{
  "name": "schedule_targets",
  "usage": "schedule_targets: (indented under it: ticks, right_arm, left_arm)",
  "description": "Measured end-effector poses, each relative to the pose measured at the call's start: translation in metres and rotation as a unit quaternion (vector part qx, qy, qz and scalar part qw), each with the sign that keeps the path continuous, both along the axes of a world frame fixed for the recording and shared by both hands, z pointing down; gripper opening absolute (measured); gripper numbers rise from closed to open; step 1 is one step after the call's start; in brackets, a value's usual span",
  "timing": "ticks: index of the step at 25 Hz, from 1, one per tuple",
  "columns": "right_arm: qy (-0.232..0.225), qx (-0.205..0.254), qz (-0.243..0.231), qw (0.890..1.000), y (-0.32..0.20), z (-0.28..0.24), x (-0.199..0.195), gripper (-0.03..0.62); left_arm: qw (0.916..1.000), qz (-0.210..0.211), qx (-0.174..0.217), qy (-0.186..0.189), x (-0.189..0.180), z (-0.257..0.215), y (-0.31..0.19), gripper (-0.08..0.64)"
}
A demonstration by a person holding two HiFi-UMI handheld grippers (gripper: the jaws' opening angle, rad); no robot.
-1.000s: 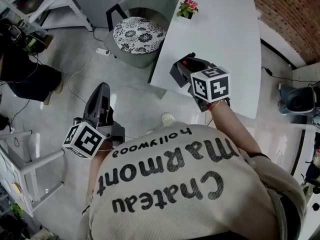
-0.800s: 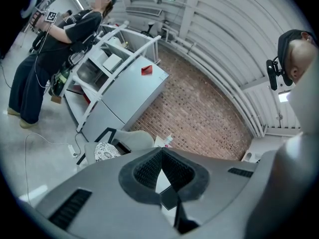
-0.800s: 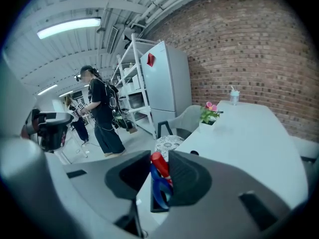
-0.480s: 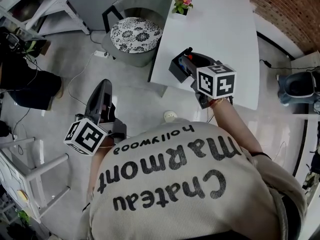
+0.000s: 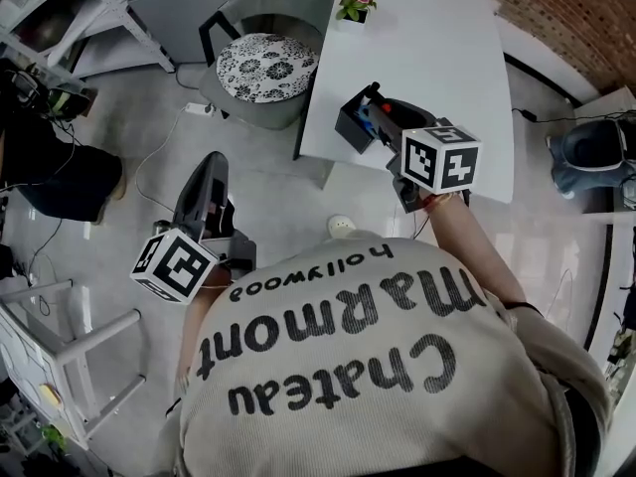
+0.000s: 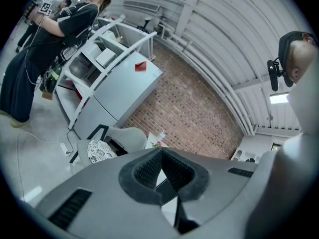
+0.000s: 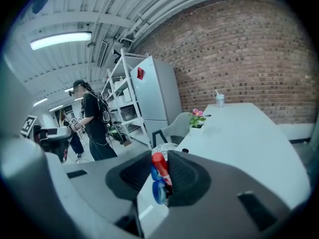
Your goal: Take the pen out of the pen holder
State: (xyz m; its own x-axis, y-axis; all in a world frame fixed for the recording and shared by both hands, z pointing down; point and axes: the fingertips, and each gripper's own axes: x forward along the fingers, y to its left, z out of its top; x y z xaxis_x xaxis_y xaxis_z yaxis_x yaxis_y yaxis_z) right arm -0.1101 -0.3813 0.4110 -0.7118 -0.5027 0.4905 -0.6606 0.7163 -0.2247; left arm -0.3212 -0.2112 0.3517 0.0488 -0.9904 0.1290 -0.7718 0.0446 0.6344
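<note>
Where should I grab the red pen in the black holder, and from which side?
Pinch the red pen by its top end, the part sticking up out of the black holder. Come down from above, a pad on either side. The holder's walls cover its lower part, and a blue pen stands right against it, so a narrow pinch high up is probably safest.

The right hand-held gripper [image 5: 383,119] is at the black pen holder [image 5: 350,133] on the white table [image 5: 447,48].
</note>
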Motion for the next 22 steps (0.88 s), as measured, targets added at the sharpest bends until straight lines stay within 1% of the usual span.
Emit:
schedule_targets:
  ticks: [8,14,18,22]
  right_arm:
    - [-0.003,0.015,0.015,1.000,0.017,-0.010,0.010,0.097]
    - [-0.023,0.014,0.035,0.999,0.028,-0.017,0.019,0.092]
    - [-0.019,0.033,0.051,0.998,0.036,-0.021,0.024,0.087]
    - [-0.029,0.051,0.073,0.996,0.043,-0.029,0.030,0.078]
  left_arm:
    - [0.9999,0.009,0.006,0.003,0.005,-0.003,0.014,0.002]
    - [0.9998,0.017,0.009,0.003,0.010,-0.005,0.024,0.002]
    - [0.9998,0.020,0.010,0.002,0.010,-0.005,0.035,0.002]
    - [0.9996,0.023,0.018,0.005,0.007,-0.005,0.047,0.002]
